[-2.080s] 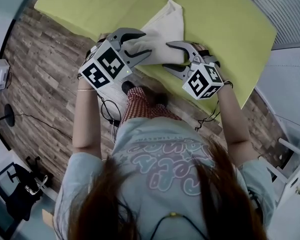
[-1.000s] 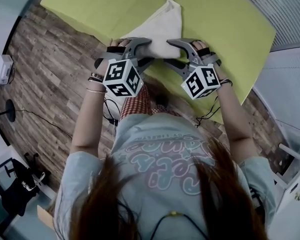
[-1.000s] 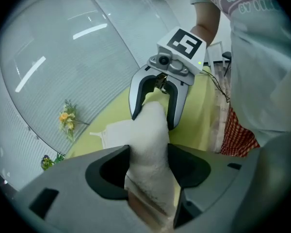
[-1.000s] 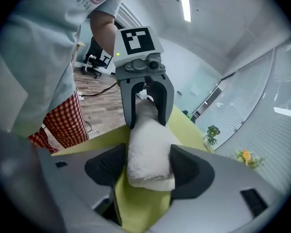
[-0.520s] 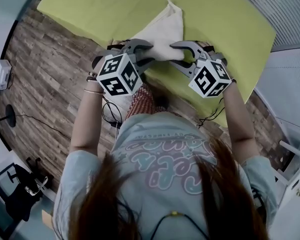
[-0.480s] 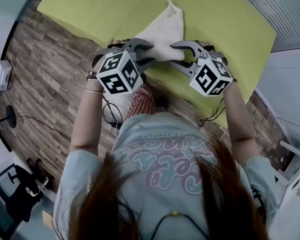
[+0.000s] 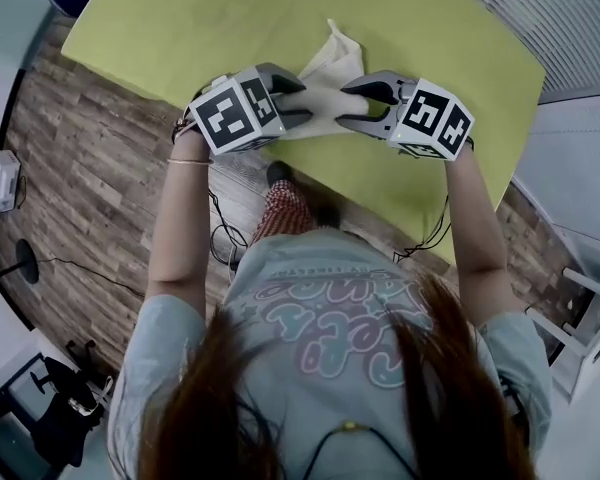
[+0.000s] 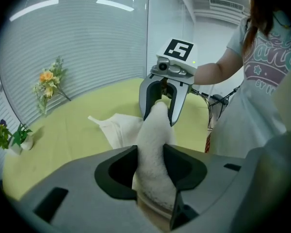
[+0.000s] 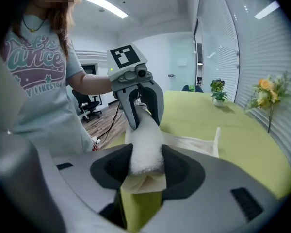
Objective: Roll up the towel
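Note:
A white towel (image 7: 320, 101) lies on the yellow-green table (image 7: 160, 18), its near part rolled into a thick tube and a short flat tail (image 7: 337, 52) showing past it. My left gripper (image 7: 298, 98) is shut on the roll's left end, and the roll (image 8: 153, 140) fills its jaws (image 8: 153, 166) in the left gripper view. My right gripper (image 7: 350, 103) holds the right end. Its jaws are opening slightly, but the pads still press the roll (image 9: 146, 147). The two grippers face each other along the roll, with my left gripper (image 9: 145, 123) ahead in the right gripper view.
The table's near edge runs just below the grippers, with wood floor and cables (image 7: 220, 230) beneath. A flower vase (image 8: 48, 81) and a small potted plant (image 8: 17, 137) stand far back on the table. An office chair (image 9: 89, 106) stands on the floor beyond.
Both grippers have closed on the roll's ends and moved away from the person, wrists turning. The roll has advanced and less flat towel shows beyond it.

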Tool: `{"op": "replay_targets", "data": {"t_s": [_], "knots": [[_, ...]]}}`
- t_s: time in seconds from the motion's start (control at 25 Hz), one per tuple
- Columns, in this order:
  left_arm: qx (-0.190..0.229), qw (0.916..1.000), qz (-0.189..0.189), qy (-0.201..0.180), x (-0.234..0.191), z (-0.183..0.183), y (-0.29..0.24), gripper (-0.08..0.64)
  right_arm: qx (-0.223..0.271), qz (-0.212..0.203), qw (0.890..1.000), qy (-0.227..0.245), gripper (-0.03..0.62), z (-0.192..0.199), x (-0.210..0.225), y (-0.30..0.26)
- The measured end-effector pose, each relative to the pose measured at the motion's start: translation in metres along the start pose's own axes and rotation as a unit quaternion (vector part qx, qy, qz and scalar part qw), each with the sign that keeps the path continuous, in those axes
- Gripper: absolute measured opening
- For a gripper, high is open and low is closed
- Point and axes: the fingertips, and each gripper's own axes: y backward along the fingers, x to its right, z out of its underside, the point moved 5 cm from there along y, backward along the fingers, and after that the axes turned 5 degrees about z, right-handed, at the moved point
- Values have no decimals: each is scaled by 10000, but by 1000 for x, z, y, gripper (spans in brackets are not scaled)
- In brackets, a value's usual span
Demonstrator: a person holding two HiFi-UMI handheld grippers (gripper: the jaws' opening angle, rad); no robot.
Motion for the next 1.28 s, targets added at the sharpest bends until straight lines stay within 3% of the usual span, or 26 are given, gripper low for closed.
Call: {"op": "replay_targets", "data": {"t_s": [0.36, 0.48, 0.64, 0.8, 0.92, 1.12, 1.28], "knots": [[316, 9983, -481, 68, -36, -1, -5, 173, 726, 496, 9953, -407, 201, 6, 34, 1], [343, 9981, -512, 60, -37, -4, -8, 167, 905, 796, 9921, -349, 207, 8, 33, 5], [277, 9979, -576, 34, -36, -2, -9, 164, 714, 1420, 9851, 654, 266, -14, 17, 18], [264, 9978, -612, -34, -35, -1, -8, 163, 41, 1034, 9773, 1848, 393, -23, -18, -4], [397, 9961, -781, -63, -37, -4, -9, 164, -548, 1190, 9657, 2240, 436, 2, -14, -27], [1084, 9782, -1772, 14, -40, -5, 22, 199, -417, 1461, 9665, 2069, 436, 8, -5, -32], [1703, 9614, -2153, 197, -21, -3, 65, 199, -395, 1479, 9674, 2020, 436, 9, -5, -30]]}}
